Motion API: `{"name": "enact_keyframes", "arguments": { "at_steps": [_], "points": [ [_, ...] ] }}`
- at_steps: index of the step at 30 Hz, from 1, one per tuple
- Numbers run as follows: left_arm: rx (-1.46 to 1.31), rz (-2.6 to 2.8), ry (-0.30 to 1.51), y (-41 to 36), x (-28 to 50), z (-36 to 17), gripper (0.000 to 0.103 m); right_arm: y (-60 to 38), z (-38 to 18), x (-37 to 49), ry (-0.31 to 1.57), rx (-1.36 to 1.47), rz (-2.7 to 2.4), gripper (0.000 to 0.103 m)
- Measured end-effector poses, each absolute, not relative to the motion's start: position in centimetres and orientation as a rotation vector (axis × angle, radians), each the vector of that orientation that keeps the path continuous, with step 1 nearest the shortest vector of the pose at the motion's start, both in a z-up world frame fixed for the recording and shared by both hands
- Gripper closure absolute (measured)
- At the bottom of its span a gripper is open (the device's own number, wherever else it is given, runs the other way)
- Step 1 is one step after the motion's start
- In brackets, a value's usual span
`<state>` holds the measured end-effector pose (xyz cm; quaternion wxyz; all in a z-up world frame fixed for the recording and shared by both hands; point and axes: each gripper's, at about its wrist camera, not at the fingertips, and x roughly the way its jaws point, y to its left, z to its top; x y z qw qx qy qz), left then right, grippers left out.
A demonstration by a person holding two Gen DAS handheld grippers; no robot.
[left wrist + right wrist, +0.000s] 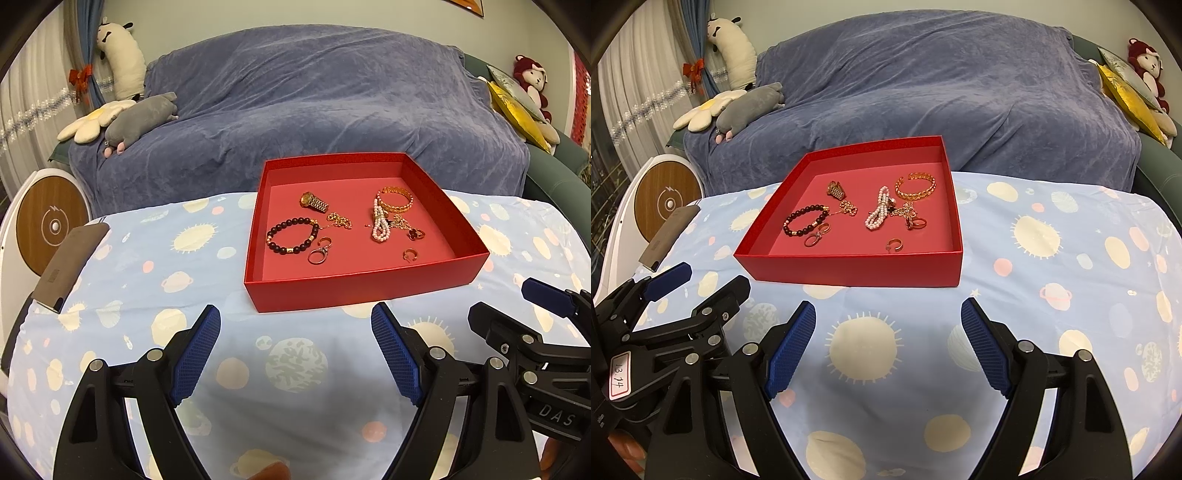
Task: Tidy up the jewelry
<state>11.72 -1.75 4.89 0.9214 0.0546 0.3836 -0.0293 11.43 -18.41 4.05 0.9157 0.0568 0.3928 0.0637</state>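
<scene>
Both grippers, left and right, were held apart, empty; farther off, one red box contained three bracelets, one watch, three rings.

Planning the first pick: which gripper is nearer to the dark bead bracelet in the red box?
Left. The dark bead bracelet lies in the red box's left half, ahead of the left gripper. The right gripper hangs farther right, bracelet up-left of it. Both are open, short of the box.

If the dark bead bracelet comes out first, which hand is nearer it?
Probably the left. The dark bead bracelet lies on the red box's left side, ahead of the left gripper. The right gripper sits further right. Both are open and empty.
</scene>
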Motion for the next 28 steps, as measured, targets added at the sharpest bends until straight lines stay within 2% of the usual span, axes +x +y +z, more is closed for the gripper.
{"name": "enact_keyframes", "arguments": {
  "at_steps": [28],
  "points": [
    [0.121, -0.057, 0.785, -1.54, 11.63, 5.05, 0.02, -18.22, 4.09, 11.22, 0.808, 0.122, 0.139, 0.024]
  ]
}}
